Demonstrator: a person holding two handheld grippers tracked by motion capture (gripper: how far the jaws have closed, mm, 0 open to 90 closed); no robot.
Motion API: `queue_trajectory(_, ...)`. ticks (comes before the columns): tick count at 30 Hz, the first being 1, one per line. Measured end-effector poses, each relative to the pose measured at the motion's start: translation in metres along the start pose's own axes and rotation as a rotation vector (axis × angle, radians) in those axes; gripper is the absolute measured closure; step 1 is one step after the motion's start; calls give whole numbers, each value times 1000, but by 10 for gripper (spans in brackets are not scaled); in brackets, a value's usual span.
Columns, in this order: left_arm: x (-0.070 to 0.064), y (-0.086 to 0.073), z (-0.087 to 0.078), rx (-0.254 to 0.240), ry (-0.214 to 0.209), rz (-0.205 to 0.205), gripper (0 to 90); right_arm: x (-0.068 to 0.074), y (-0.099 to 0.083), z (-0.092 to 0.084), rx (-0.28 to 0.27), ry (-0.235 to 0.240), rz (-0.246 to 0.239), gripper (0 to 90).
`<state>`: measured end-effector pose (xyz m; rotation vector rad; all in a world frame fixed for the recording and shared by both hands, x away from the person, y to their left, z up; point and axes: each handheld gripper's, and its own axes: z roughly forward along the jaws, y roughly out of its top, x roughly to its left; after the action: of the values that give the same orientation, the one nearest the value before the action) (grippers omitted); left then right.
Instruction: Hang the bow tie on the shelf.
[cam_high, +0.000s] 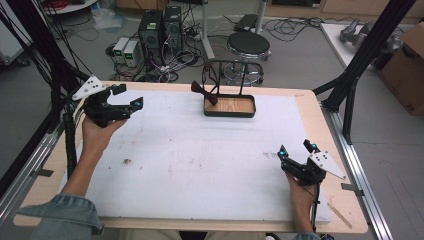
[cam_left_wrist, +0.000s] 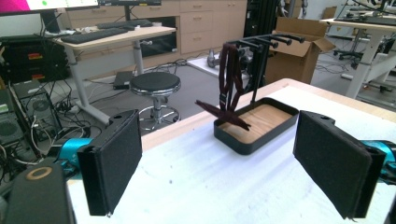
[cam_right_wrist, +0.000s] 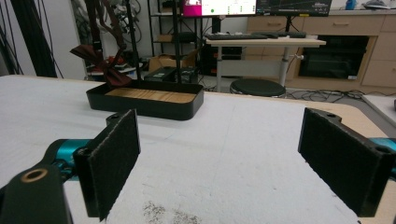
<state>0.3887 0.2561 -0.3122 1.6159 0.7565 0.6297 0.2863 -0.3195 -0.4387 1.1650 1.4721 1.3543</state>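
While both grippers rest apart on the white mat (cam_high: 200, 165), jaws spread and empty, the bow tie (cam_high: 204, 92) hangs by its strap from the black rack (cam_high: 225, 64) over the wood-floored tray (cam_high: 230, 106) at twelve o'clock; left gripper (cam_high: 131, 96) at ten, right gripper (cam_high: 296, 148) at four; the tie looks light, soft and floppy, best pinched at its centre knot

Your tray (cam_high: 229, 106) sits at the far middle of the surface (cam_high: 200, 165), a rack (cam_high: 225, 75) rising from it, a bow tie (cam_high: 204, 92) hanging at its left; a stool (cam_high: 248, 46) stands behind.
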Motion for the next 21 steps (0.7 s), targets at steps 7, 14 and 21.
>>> queue_trajectory(7, -6, -17, -23, 2, 7, 19, 159, 1, 0, 0, 4, -1, -10, 120)
queue_trajectory(14, -11, -33, -45, 18, 41, 47, 159, 2, 0, 1, -3, 10, -33, 118)
queue_trajectory(21, -11, -49, -57, 43, 76, 46, 156, 2, 0, 1, -7, -25, -28, 118)
